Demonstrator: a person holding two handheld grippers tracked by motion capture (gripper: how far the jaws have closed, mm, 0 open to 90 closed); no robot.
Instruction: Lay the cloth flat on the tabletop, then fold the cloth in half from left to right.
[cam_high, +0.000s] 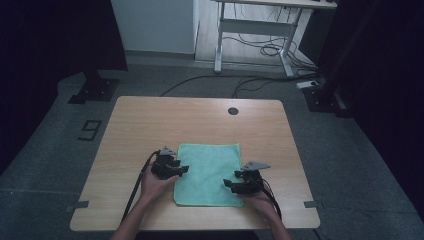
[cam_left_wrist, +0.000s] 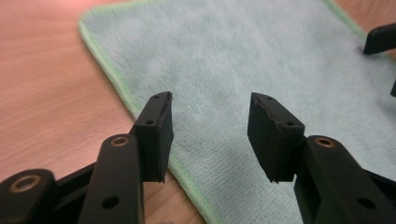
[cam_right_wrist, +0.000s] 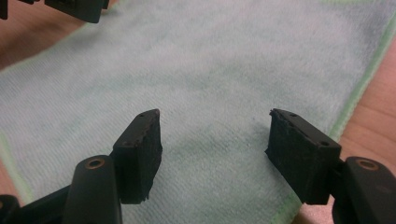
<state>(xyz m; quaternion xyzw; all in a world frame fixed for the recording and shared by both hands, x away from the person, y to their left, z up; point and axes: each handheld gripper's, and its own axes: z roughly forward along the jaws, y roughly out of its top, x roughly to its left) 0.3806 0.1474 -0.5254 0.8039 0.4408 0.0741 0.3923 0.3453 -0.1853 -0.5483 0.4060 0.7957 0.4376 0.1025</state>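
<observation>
A light green cloth (cam_high: 207, 172) lies flat on the wooden table (cam_high: 150, 125), near its front edge. My left gripper (cam_high: 179, 170) sits at the cloth's left edge, held by a hand. In the left gripper view the cloth (cam_left_wrist: 243, 60) spreads ahead and the left gripper (cam_left_wrist: 210, 130) is open, its jaws straddling the cloth's green hem with nothing between them. My right gripper (cam_high: 231, 184) rests over the cloth's right front part. In the right gripper view the right gripper (cam_right_wrist: 212, 144) stands open above the cloth (cam_right_wrist: 205, 70), empty.
A round dark hole (cam_high: 233, 111) marks the table's far side. Beyond the table stand a white desk frame (cam_high: 255, 30) with cables on the floor and black stands at both sides. Bare wood surrounds the cloth.
</observation>
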